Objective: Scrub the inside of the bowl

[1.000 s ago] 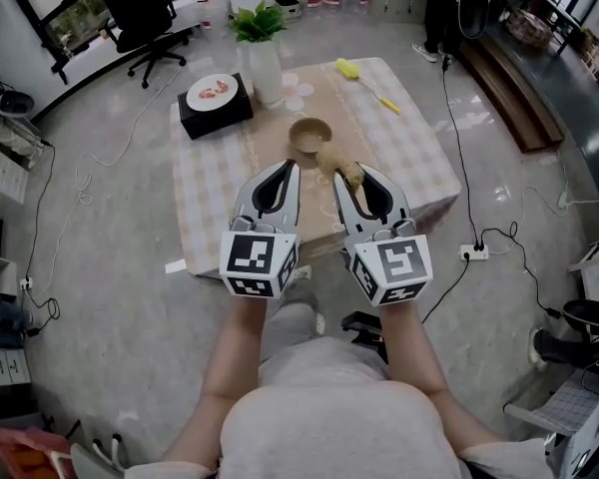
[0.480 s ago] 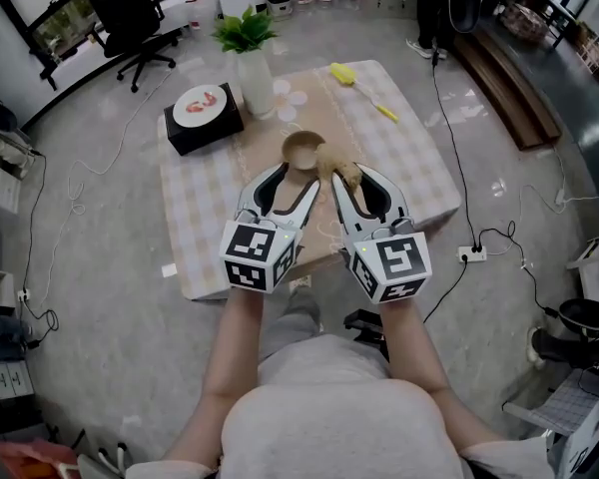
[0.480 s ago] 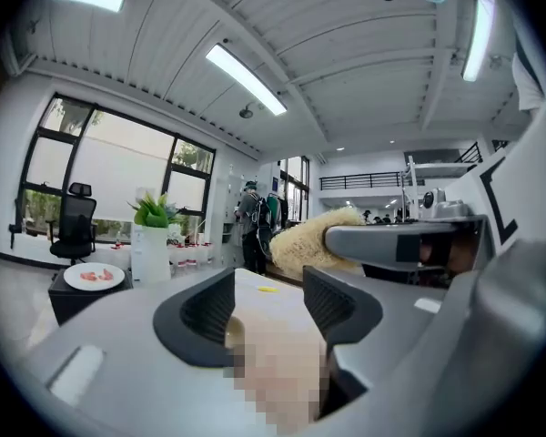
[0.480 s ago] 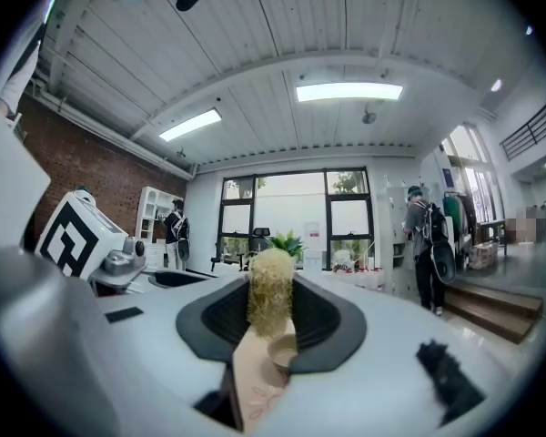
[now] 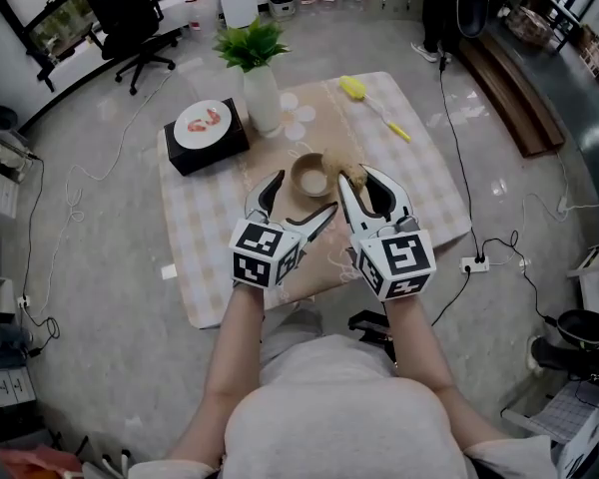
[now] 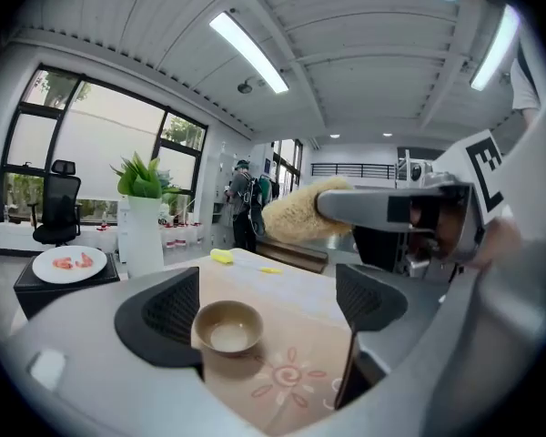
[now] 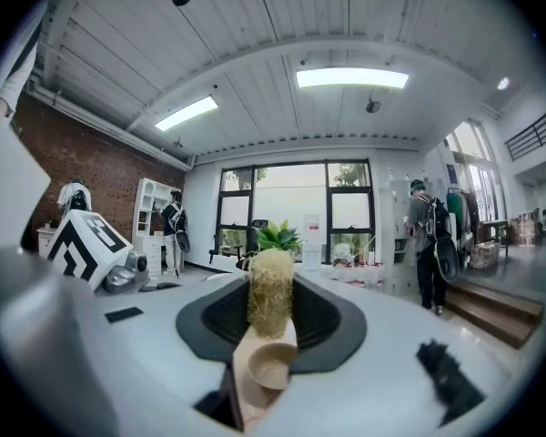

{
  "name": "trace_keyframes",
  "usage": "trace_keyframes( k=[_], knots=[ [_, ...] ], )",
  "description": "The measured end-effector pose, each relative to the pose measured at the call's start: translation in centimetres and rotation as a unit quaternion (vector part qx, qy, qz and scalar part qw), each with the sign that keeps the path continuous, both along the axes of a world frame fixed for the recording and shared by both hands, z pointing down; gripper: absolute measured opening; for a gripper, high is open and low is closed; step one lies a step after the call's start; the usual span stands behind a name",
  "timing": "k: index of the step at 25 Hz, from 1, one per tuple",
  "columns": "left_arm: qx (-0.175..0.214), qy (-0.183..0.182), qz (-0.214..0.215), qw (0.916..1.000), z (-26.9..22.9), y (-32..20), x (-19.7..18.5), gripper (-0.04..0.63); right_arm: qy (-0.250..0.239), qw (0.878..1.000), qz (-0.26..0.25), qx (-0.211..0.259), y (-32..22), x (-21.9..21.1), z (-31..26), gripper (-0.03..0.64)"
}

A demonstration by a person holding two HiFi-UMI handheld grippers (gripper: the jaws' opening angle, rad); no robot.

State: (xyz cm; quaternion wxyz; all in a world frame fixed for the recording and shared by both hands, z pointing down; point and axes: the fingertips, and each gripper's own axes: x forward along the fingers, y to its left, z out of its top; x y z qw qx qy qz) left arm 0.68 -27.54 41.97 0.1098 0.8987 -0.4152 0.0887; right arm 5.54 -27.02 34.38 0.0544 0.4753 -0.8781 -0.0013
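Bowl [image 5: 310,176]: small, round, tan, upright, with a paler patch at its bottom. It stands on the beige runner [image 5: 329,128] near the middle of the checked table [image 5: 205,228]. Left gripper [image 5: 305,194]: jaws wide, having just been opening. The bowl sits in the gap between their tips, closer to the left-hand jaw in the left gripper view, with neither pad pressing on it. Right gripper [image 5: 360,177]: jaws closed on a straw-coloured fibrous scrubber [image 5: 354,177], held just right of the bowl's rim in the head view; whether it touches the bowl cannot be told.
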Motion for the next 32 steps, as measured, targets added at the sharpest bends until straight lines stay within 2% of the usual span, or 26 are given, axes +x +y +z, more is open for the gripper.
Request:
trace_keyframes(
  k=[3,6,13,21,27,32],
  knots=[
    [-0.025,-0.023,0.042,0.9985,2.3,-0.7,0.6,0.549,0.009,1.000,-0.001,-0.012,-1.6,-0.4,0.9,0.103],
    [-0.042,-0.029,0.067,0.9964,3.9,-1.6,0.9,0.586,0.019,1.000,0.001,-0.025,-3.2,-0.6,1.8,0.103],
    [-0.070,-0.033,0.078,0.9940,6.3,-3.7,0.2,0.579,0.031,0.998,0.003,-0.053,-5.9,-1.2,3.7,0.103],
    [-0.072,-0.073,0.096,0.9901,8.6,-5.0,0.7,0.565,0.045,0.996,-0.001,-0.077,-7.2,-0.9,5.8,0.103],
    [-0.086,-0.100,0.079,0.9882,10.5,-6.5,0.5,0.551,0.055,0.994,-0.021,-0.091,-8.1,-0.2,6.9,0.103],
    [-0.119,-0.121,0.079,0.9823,12.7,-6.7,1.1,0.552,0.058,0.992,-0.047,-0.099,-8.9,0.3,7.3,0.103]
  ],
)
